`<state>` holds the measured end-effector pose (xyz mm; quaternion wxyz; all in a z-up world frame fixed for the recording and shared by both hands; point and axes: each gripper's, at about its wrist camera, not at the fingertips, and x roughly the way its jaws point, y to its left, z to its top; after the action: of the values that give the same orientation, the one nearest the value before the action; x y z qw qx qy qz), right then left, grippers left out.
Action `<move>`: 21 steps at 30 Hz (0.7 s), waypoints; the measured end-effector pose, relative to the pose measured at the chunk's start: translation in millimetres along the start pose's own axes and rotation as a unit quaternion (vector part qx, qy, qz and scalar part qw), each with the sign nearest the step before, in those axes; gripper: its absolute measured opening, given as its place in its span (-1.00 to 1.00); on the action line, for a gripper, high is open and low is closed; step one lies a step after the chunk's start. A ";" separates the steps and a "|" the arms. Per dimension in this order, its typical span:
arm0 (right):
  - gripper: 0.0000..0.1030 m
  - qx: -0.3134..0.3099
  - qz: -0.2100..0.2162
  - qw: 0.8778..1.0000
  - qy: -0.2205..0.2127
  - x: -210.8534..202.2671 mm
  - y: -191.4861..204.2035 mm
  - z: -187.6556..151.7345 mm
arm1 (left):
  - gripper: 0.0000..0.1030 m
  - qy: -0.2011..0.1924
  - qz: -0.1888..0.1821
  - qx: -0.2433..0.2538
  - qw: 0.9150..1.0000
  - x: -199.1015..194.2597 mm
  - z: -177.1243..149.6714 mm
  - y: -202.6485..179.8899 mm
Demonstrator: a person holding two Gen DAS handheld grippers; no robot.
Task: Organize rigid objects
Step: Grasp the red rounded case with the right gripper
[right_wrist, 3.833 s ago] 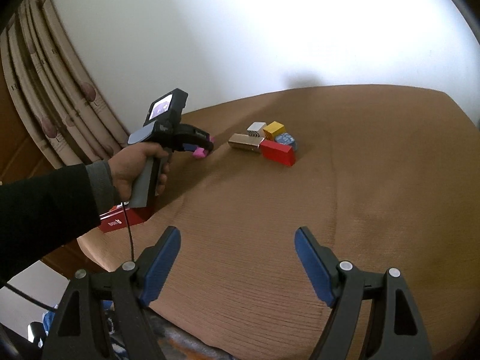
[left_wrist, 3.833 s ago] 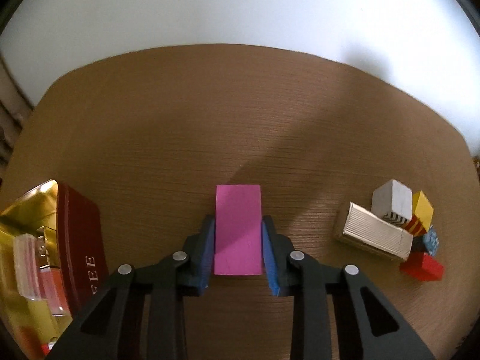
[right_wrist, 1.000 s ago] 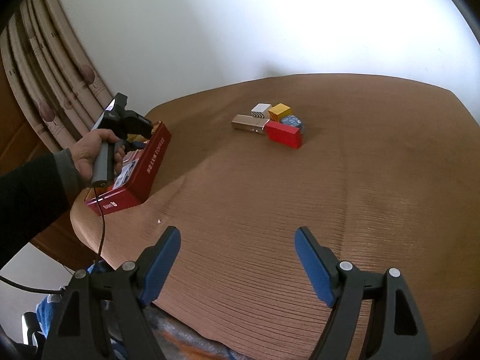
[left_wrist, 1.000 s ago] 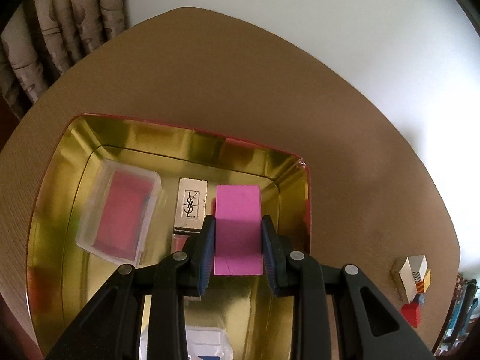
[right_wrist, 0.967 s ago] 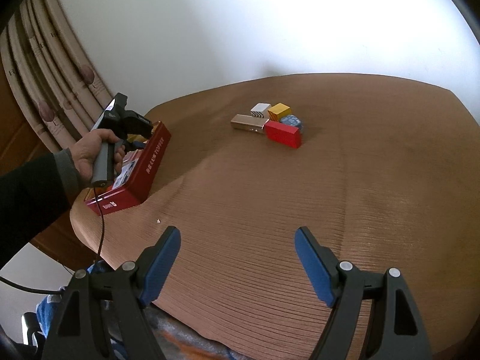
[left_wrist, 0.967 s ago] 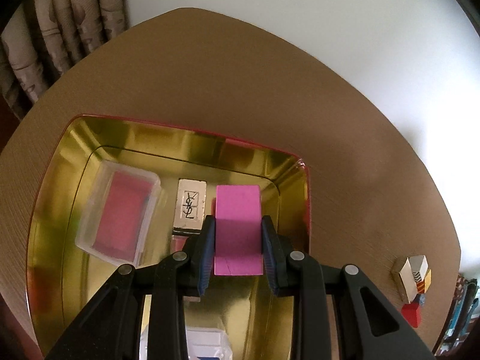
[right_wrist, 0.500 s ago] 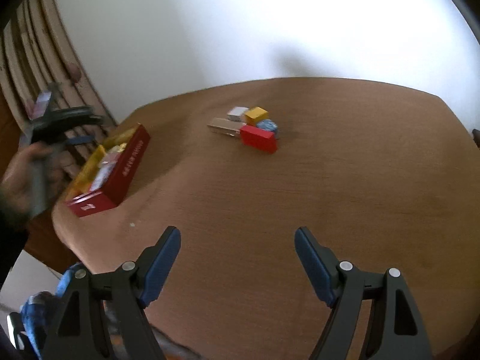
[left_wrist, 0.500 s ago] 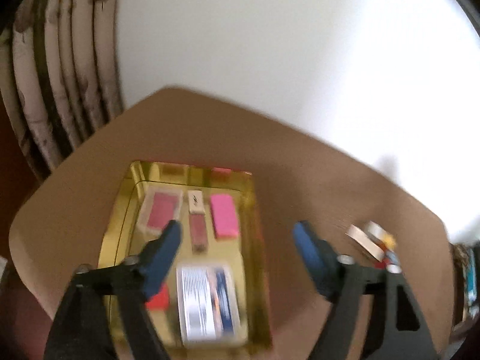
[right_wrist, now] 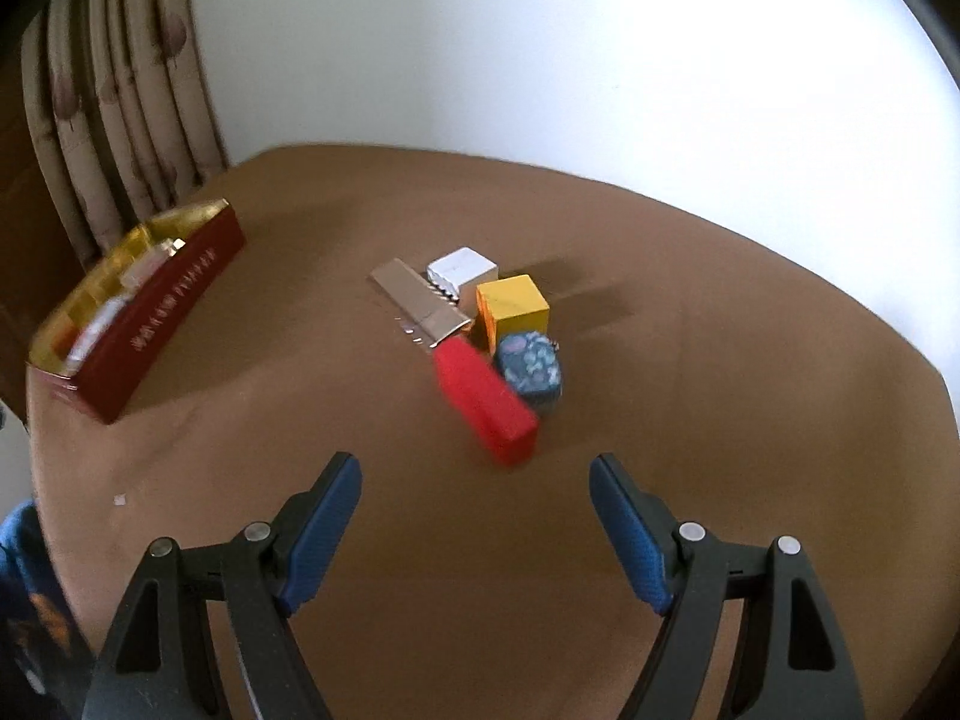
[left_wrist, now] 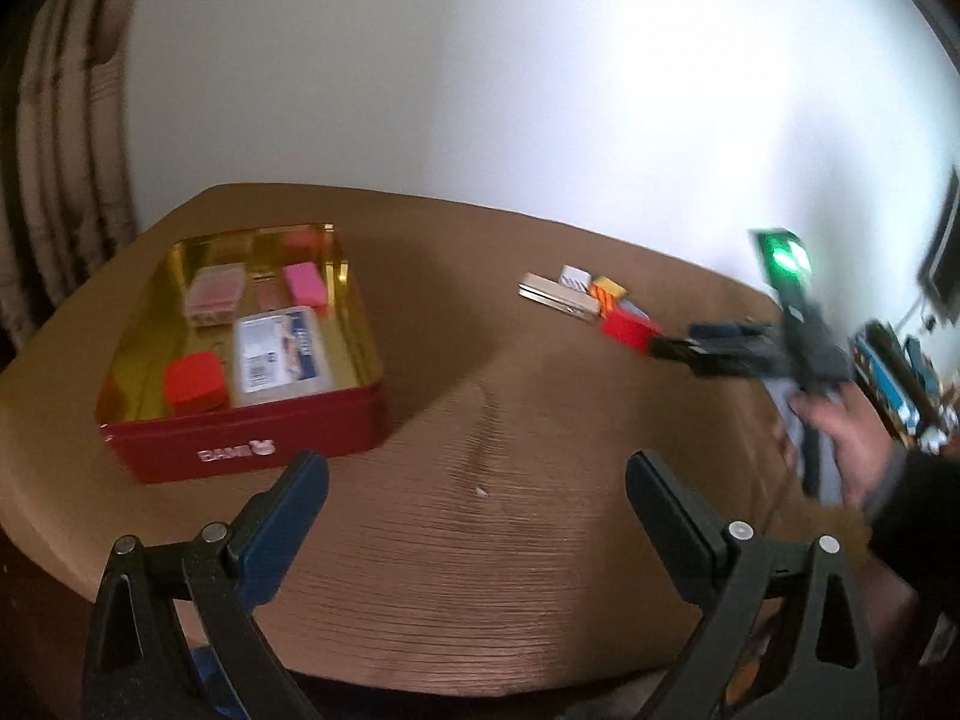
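The pink block [left_wrist: 307, 283] lies in the gold-lined red tin [left_wrist: 252, 450] at the table's left, beside a clear case, a labelled clear box and a red piece. My left gripper [left_wrist: 477, 501] hangs back from the tin over bare table, its jaws opening wide with nothing between them. A cluster sits mid-table: red block [right_wrist: 486, 405], beige ribbed bar [right_wrist: 417, 306], white block [right_wrist: 463, 272], yellow cube [right_wrist: 513, 306], blue patterned cube [right_wrist: 531, 367]. My right gripper [right_wrist: 475, 510] is open just short of the red block; it also shows from the left wrist view as the right gripper [left_wrist: 702, 348].
The brown cloth-covered table [right_wrist: 720, 360] stands against a white wall, with curtains [right_wrist: 108, 120] at the left. A hand [left_wrist: 852, 444] and dark sleeve hold the right gripper. A small white crumb [left_wrist: 480, 491] lies on the cloth.
My left gripper let go of the pink block in the tin, opened wide and pulled back and up. My right gripper moved in toward the block cluster.
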<state>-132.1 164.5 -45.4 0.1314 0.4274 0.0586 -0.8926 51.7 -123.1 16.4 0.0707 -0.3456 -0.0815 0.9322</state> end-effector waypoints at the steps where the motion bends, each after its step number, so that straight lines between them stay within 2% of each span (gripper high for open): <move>1: 0.57 -0.007 -0.002 1.000 0.003 7.5 -0.6 4.1 | 0.90 0.002 -0.010 0.001 1.000 0.7 -0.3 -1.5; 5: 0.55 -0.018 0.006 1.000 0.001 23.3 -0.5 16.0 | 0.90 0.013 -0.017 0.005 1.000 5.1 -1.9 -0.7; 6: 0.47 -0.023 0.007 1.000 0.001 26.6 -0.1 19.6 | 0.90 0.021 -0.019 0.002 1.000 8.2 -3.1 0.2; 8: -0.02 -0.024 0.016 1.000 0.010 34.7 -0.1 23.5 | 0.90 0.032 -0.016 -0.004 0.999 11.8 -6.0 2.8; 9: -0.56 -0.025 0.015 0.999 0.012 37.3 -0.3 24.4 | 0.90 0.035 -0.014 -0.006 0.999 13.0 -7.1 3.5; 10: -0.71 -0.023 0.022 0.999 0.016 39.9 -0.4 25.2 | 0.90 0.038 -0.014 -0.006 0.999 14.1 -7.5 3.6; 16: -0.71 -0.023 0.020 0.999 0.011 37.0 6.1 22.1 | 0.90 0.035 -0.013 0.003 0.999 14.0 -9.1 -0.1; 21: -0.71 -0.007 0.007 1.000 -0.007 11.7 11.2 24.0 | 0.89 0.017 -0.010 0.003 1.000 6.3 -6.7 -1.9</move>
<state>-153.8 146.4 -39.4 0.1408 0.4204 0.0615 -0.8943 51.4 -119.4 7.7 0.0824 -0.3604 -0.0808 0.9256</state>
